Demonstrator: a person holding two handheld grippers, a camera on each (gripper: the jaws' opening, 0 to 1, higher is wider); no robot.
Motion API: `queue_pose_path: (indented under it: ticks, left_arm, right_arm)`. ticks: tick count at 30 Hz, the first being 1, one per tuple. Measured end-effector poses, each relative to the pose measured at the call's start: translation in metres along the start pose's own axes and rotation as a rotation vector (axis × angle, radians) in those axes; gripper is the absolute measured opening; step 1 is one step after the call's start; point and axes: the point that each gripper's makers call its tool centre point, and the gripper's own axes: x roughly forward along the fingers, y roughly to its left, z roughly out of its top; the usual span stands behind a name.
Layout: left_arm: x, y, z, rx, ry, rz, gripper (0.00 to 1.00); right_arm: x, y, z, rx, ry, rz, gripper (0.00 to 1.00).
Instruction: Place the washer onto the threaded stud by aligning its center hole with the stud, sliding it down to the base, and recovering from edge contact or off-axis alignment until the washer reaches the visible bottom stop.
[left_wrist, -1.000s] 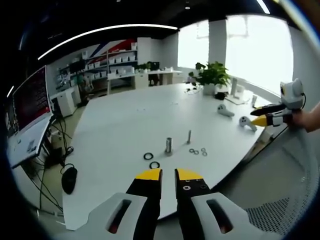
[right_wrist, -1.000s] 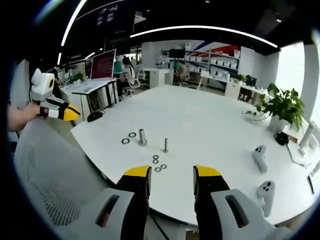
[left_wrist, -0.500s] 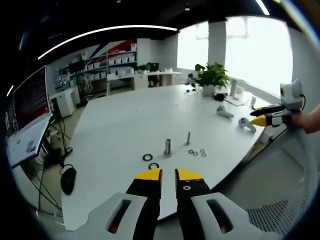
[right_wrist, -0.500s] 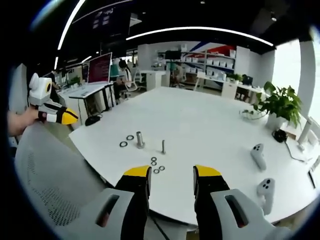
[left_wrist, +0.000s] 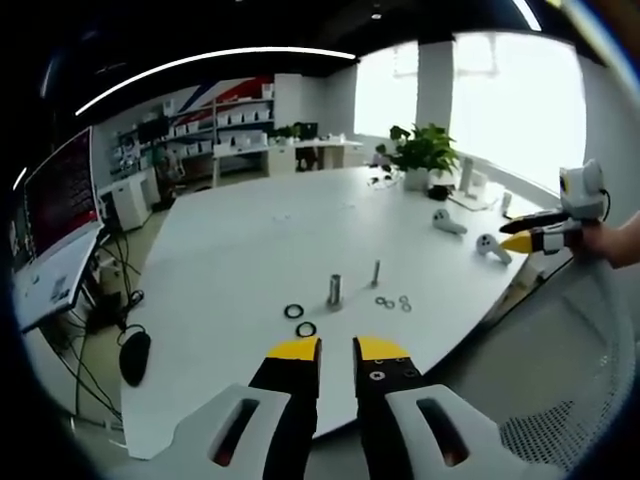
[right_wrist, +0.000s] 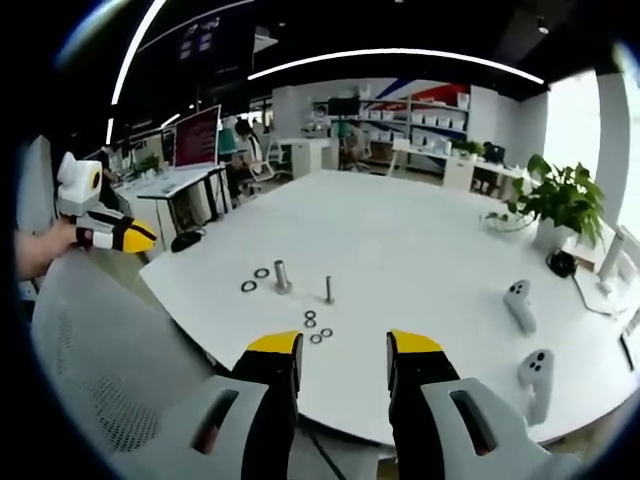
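Observation:
On the white round table (left_wrist: 250, 240) a thin threaded stud (left_wrist: 376, 273) stands upright beside a thicker metal post (left_wrist: 334, 290). Three small washers (left_wrist: 392, 303) lie loose just right of the stud. Two black rings (left_wrist: 293, 311) lie left of the post. My left gripper (left_wrist: 336, 348) is off the table's near edge, its jaws close together and holding nothing. In the right gripper view the stud (right_wrist: 328, 290), post (right_wrist: 283, 276) and small washers (right_wrist: 316, 336) sit ahead of my right gripper (right_wrist: 345, 345), which is open, empty and short of the table. The left gripper (right_wrist: 112, 230) shows at far left.
Two white controllers (right_wrist: 518, 305) lie on the table's right side, near a potted plant (right_wrist: 565, 200). A grey mesh chair back (right_wrist: 110, 380) stands between the grippers and the table edge. Desks with a monitor (left_wrist: 60, 195) line the left. The right gripper (left_wrist: 540, 232) is at the left view's right edge.
Both views have shifted slightly with the hands. The stud, post and washers lie where they were, and neither gripper's jaws have changed.

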Motion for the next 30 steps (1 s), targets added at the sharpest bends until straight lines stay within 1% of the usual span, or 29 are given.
queue_pose_path:
  ticks: [4, 6, 12, 17, 22, 24, 27, 30]
  left_arm:
    - [0.001, 0.002, -0.001, -0.016, 0.008, 0.008, 0.11]
    - [0.001, 0.002, -0.001, -0.017, 0.008, 0.006, 0.11]
    - [0.001, 0.002, -0.004, -0.023, 0.024, 0.011, 0.12]
    - [0.001, 0.003, -0.004, -0.027, 0.02, 0.019, 0.12]
    - [0.003, 0.005, -0.008, -0.031, 0.04, 0.023, 0.12]
    - [0.004, 0.005, -0.011, -0.033, 0.06, 0.025, 0.12]
    - [0.005, 0.004, -0.021, -0.029, 0.113, 0.024, 0.13]
    - [0.007, 0.001, -0.026, -0.017, 0.143, 0.012, 0.13]
  right_arm:
    - [0.003, 0.003, -0.004, -0.003, 0.026, 0.019, 0.36]
    - [0.004, 0.007, -0.007, 0.005, 0.045, 0.041, 0.36]
    - [0.007, 0.016, -0.022, 0.023, 0.124, 0.084, 0.36]
    - [0.007, 0.02, -0.024, 0.031, 0.132, 0.11, 0.37]
    - [0.007, 0.023, -0.027, 0.046, 0.147, 0.127, 0.38]
    - [0.008, 0.023, -0.028, 0.049, 0.151, 0.129, 0.38]
    - [0.007, 0.025, -0.032, 0.068, 0.17, 0.137, 0.39]
    - [0.007, 0.026, -0.03, 0.075, 0.159, 0.146, 0.39]
